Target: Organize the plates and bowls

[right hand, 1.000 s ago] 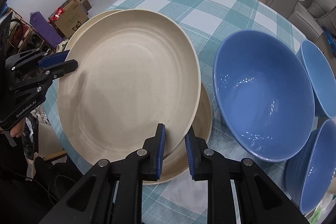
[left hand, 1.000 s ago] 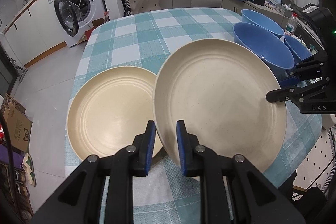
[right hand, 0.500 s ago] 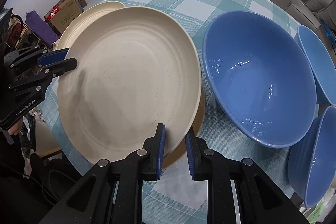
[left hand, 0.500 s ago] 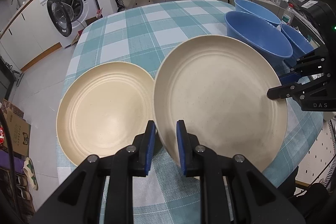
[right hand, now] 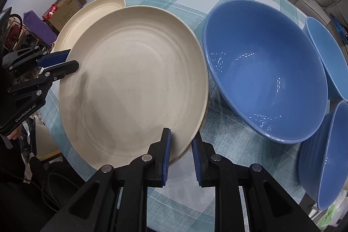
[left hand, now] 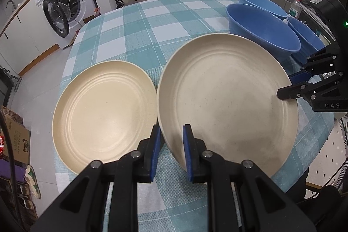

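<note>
Plate (left hand: 228, 97), cream, held off the tabletop (left hand: 152, 21) by both grippers at once, one on each side of its rim. Left gripper (left hand: 171, 153) clamps the rim edge nearest its camera, fingers pressed on either face of the rim; right gripper (right hand: 181, 158) does the same on the opposite side, fingers closed onto the rim with a second cream edge showing just under it there, so whether one or two plates are pinched on that side cannot be told. Second plate (left hand: 104, 110) lies flat near the tabletop's left edge, just beside the held one; in the left wrist view their rims nearly meet, in the right wrist view the held plate overlaps it. Judgement: the move in hand is stacking, and the target lies to the left of the held plate, so travel is leftward, then down; the left gripper is the nearer one. Large blue bowl (right hand: 265, 79) sits close on the right side, two smaller blue bowls (right hand: 326, 58) beyond it toward the tabletop's right edge. Risk: uneven release would tilt the plate.
</note>
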A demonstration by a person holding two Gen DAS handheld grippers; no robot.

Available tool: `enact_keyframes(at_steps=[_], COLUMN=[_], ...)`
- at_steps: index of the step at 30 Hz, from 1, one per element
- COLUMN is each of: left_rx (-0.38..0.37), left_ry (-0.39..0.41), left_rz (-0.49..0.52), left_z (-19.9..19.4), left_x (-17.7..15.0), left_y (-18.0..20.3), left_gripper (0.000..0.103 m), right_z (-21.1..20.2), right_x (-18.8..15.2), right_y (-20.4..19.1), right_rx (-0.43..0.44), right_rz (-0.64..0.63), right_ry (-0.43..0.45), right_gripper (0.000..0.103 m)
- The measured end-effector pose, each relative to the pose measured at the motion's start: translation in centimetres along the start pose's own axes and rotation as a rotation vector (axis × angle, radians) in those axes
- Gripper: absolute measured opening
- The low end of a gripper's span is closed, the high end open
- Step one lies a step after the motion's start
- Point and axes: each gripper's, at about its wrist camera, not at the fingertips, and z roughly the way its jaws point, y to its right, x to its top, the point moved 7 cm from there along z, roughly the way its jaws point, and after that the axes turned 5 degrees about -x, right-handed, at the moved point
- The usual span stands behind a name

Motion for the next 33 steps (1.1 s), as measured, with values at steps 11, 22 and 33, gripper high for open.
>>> enact_keyframes(at_steps=[11,22,33], left_rx=[-0.015,-0.024,-0.036], left_ry=[-0.03,-0.039,-0.03], left_rz=[0.015,0.022,0.026], left_z=[0.7,0.8,0.5], left_x=[-0.5,-0.8,-1.1], left_y=[0.7,0.7,0.9], left_gripper=[0.019,0.02,0.033], right_z=[0.4,2.2,2.4], right_x=[0.5,1.0,1.2], right_y=[-0.2,-1.0,-2.0], right_rx=[-0.026,-0.108,-0.104], right_rz=[0.0,-0.06,-0.104], right_ry=[-0.003,-0.017,-0.001], right_gripper=[0.019,0.022,0.04])
